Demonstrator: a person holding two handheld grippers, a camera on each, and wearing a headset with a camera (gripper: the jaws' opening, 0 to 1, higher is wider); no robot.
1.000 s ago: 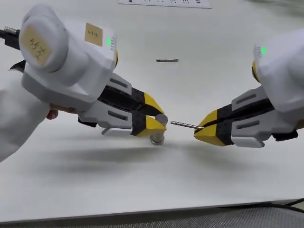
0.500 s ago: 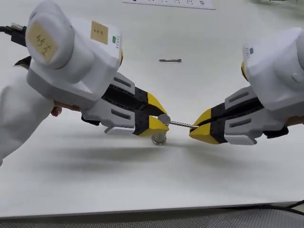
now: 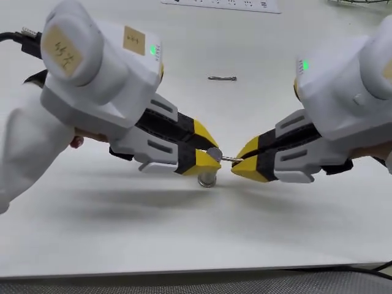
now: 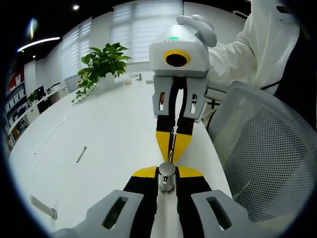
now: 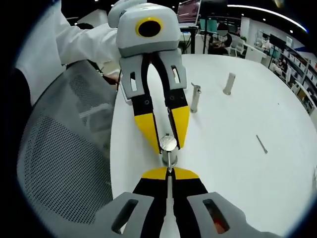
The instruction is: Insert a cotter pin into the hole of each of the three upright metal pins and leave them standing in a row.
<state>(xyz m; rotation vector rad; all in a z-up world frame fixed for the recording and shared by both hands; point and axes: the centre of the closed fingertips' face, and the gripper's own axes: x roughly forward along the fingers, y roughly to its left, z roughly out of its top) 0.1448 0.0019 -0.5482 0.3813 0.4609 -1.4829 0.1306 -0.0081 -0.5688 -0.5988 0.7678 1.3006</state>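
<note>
An upright metal pin stands on the white table, and my left gripper is shut on its shaft just under the round head. From the right, my right gripper is shut on a thin cotter pin, held level with its tip at the pin's head. In the left gripper view the metal pin sits between my left gripper's yellow tips. In the right gripper view the cotter pin runs from my right gripper to the pin head. Two more upright pins stand farther back.
A spare cotter pin lies flat on the table behind the grippers. A printed sheet lies at the far edge. A mesh chair stands beside the table, and a potted plant sits at its far end.
My right gripper has moved left with the cotter pin, closing the gap; less of the cotter pin shows, and its tip now meets the pin's head. The left gripper keeps its hold.
</note>
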